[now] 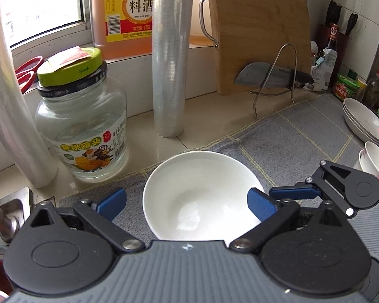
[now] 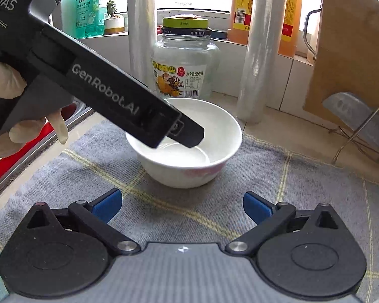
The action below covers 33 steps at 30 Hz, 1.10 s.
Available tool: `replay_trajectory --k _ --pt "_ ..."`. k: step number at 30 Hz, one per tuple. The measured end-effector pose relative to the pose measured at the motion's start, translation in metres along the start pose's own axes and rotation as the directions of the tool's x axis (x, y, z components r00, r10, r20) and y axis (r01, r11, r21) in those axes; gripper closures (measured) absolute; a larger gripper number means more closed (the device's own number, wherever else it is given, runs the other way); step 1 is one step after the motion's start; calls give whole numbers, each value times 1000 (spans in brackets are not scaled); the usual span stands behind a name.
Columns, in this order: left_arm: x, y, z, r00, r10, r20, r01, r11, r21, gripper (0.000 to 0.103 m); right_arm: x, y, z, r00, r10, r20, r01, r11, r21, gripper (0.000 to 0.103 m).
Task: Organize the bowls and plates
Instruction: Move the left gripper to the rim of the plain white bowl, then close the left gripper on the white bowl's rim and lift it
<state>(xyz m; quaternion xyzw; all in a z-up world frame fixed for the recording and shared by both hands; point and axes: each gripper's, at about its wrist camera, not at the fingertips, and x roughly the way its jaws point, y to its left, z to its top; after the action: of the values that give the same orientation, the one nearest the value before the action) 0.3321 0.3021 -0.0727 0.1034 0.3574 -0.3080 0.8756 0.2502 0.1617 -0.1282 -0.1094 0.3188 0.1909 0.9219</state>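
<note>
A white bowl with a pink pattern on its side stands upright on the grey mat. My left gripper is open right above it, one blue finger on each side of the rim, not touching. In the right wrist view the same bowl sits ahead of my open, empty right gripper, and the left gripper's body reaches over it. The right gripper's fingers show at the bowl's right. Stacked white plates and stacked small bowls lie at the far right.
A glass jar with a green lid and two upright film rolls stand behind the bowl. A cutting board and a cleaver on a wire rack are behind right. The sink edge is at left. Bottles crowd the far right.
</note>
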Motion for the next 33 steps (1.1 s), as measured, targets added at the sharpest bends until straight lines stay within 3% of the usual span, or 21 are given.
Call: replay_trajectory --k 4,7,15,21,33 --pt "6 4 2 1000 -20 -19 20 1000 3 5 9 -3 8 1000 -6 14 6 1000 11 0" --pt "11 6 2 999 -36 -39 36 999 2 14 12 -2 11 1000 -7 21 6 1000 12 0" --pt "16 8 5 996 -75 -54 74 997 -9 25 15 -1 16 999 5 33 -6 1000 4 2" --pt "18 8 8 995 -79 -61 79 997 5 26 16 -1 19 999 15 35 -15 1000 3 11" --pt "20 11 11 991 -105 -83 108 994 25 26 16 0 19 1000 9 30 -9 1000 1 12"
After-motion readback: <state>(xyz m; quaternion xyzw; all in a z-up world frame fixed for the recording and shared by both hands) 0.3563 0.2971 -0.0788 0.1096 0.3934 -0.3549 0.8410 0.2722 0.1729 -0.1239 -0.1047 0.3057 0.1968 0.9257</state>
